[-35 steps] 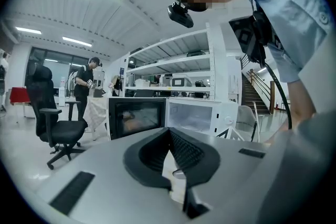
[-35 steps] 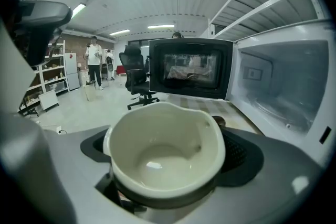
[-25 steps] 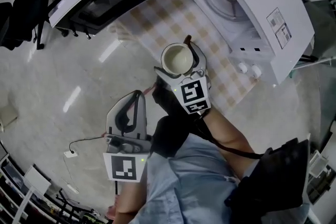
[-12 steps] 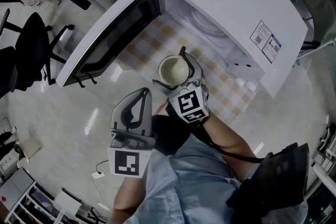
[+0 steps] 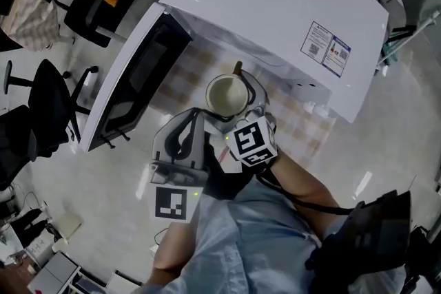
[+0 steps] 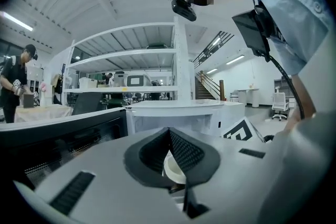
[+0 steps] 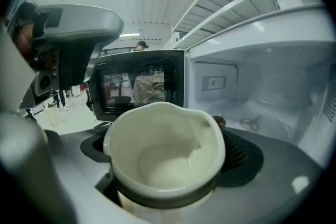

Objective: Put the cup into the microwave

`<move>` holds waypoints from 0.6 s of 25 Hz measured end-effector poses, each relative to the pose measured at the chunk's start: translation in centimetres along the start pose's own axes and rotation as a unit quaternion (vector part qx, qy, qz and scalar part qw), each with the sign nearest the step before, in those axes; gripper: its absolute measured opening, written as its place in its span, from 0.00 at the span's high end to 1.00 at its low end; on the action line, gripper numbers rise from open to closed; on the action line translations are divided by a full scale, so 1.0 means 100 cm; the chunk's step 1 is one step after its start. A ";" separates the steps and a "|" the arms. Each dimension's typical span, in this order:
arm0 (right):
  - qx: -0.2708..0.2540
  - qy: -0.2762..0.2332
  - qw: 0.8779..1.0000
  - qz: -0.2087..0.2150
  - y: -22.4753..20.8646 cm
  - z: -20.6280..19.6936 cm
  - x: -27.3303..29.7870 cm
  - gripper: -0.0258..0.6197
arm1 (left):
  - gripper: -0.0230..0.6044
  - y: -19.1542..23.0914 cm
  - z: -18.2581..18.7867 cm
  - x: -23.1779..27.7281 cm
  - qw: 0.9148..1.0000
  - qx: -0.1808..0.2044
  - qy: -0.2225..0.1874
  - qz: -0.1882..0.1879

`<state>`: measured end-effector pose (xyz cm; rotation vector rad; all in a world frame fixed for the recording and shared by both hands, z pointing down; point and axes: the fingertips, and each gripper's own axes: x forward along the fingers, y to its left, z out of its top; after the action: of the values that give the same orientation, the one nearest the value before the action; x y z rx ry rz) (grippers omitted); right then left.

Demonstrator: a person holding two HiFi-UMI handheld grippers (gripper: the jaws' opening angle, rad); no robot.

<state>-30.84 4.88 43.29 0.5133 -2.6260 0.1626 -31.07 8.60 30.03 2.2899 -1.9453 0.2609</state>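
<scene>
A cream cup (image 5: 226, 94) (image 7: 164, 153) is held upright and empty in my right gripper (image 5: 233, 97) (image 7: 168, 162), whose jaws are shut round its body. It hangs just in front of the open white microwave (image 5: 275, 10) (image 7: 273, 81), level with the cavity mouth. The microwave door (image 5: 131, 76) (image 7: 137, 86) swings out to the left. My left gripper (image 5: 187, 138) (image 6: 169, 157) sits close behind and left of the cup, jaws shut with nothing between them; part of the cup (image 6: 172, 170) shows past their tips.
The microwave stands on a checked cloth (image 5: 189, 69) over a table. Inside the cavity lies a glass turntable (image 7: 257, 118). Office chairs (image 5: 41, 107) stand on the glossy floor at left. A person (image 6: 16, 81) stands by a far table.
The cup and my right gripper have come closer to the microwave's opening. My left gripper has moved up beside the right one.
</scene>
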 end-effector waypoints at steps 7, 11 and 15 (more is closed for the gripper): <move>0.011 0.001 0.999 -0.039 -0.017 -0.008 0.005 0.12 | 0.96 0.015 -0.022 0.028 0.999 0.013 -0.016 -0.037; 0.014 0.007 0.998 -0.062 -0.026 -0.012 0.013 0.12 | 0.96 0.024 -0.031 0.043 0.998 0.008 -0.024 -0.058; 0.025 0.016 0.997 -0.075 -0.030 -0.006 0.020 0.12 | 0.96 0.027 -0.031 0.051 0.997 -0.007 -0.021 -0.079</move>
<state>-31.09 1.56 44.86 0.7163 -2.5450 0.1876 -33.13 3.89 34.10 2.4422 -1.7655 0.1840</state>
